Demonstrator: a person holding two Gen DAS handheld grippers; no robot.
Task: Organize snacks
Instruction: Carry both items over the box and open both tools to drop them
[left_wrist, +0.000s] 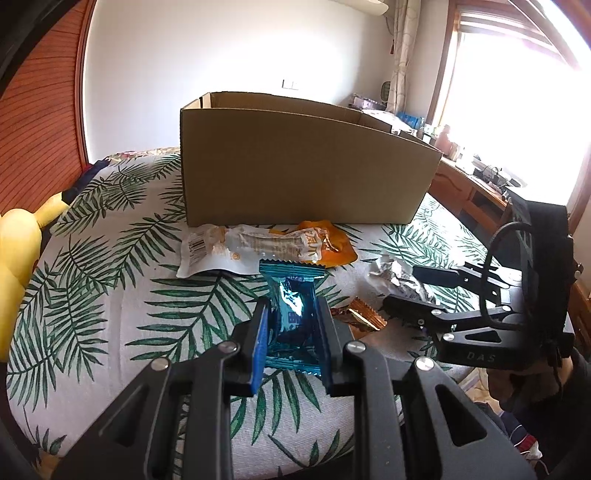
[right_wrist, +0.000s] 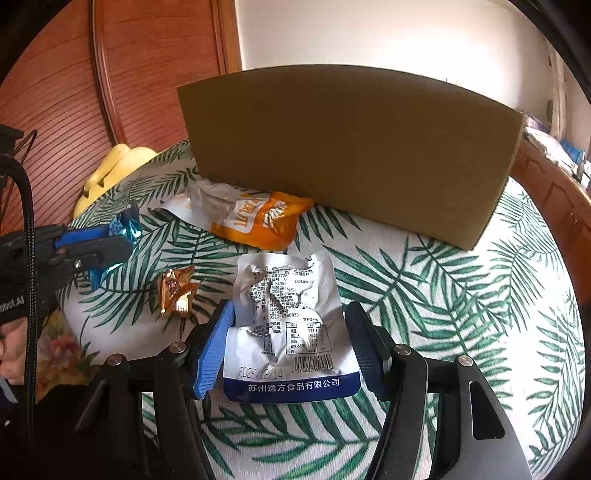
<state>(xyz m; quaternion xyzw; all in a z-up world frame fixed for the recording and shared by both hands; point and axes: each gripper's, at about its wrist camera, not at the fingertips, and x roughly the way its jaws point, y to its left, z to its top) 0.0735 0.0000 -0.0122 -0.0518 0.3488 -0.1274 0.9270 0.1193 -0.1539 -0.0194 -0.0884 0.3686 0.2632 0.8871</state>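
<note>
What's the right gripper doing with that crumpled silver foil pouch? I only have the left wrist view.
Observer: The crumpled silver foil pouch lies on the leaf-print bedspread, between the fingers of the right gripper. Both pads are at its edges; can't tell if they press.
Operator: Which face is up?
Observer: The printed back, with the barcode at the end nearest the camera.
Operator: Is the small crinkled gold wrapper in the way?
Observer: No. The small crinkled gold wrapper lies apart from the pouch, outside the fingers.
</note>
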